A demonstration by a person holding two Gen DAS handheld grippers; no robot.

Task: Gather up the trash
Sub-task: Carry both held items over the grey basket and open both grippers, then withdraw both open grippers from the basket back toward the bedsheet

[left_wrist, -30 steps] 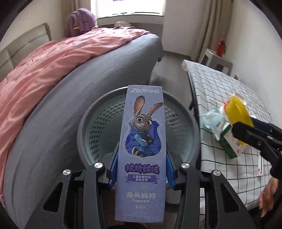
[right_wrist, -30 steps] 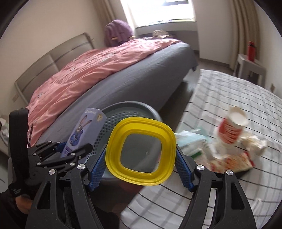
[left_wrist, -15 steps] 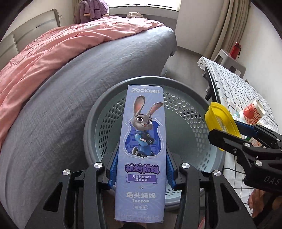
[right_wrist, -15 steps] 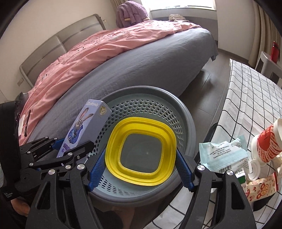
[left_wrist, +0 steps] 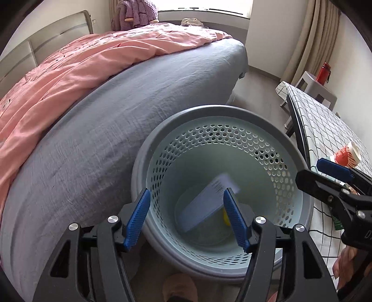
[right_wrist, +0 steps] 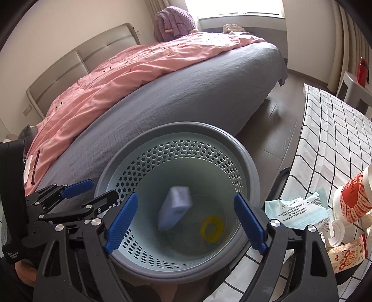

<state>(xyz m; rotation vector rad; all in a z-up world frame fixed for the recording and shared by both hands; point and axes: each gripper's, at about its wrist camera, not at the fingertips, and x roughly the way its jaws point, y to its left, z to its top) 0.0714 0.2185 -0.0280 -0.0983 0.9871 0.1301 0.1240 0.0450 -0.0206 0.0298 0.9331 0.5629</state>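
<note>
1. Toothpaste box (right_wrist: 174, 210), pale purple and motion-blurred, tilts inside the basket (right_wrist: 252, 176); yellow lid (right_wrist: 211, 228) lies on the basket's floor beside it. One of each.
2. Left gripper (left_wrist: 188, 217) and right gripper (right_wrist: 186, 223) sit above the rim, fingers apart after just opening, nothing between them.
3. Checked tabletop (right_wrist: 330, 130) beside the basket carries one red-and-white cup (right_wrist: 351, 197), one pale green wrapper (right_wrist: 297, 210) and one snack packet (right_wrist: 346, 254). Bed (right_wrist: 186, 97) behind.

A home bedroom: a bed (right_wrist: 186, 93) with pink duvet (right_wrist: 130, 76) fills the upper left, curtains (left_wrist: 309, 39) hang by the window (right_wrist: 234, 7) at top.
</note>
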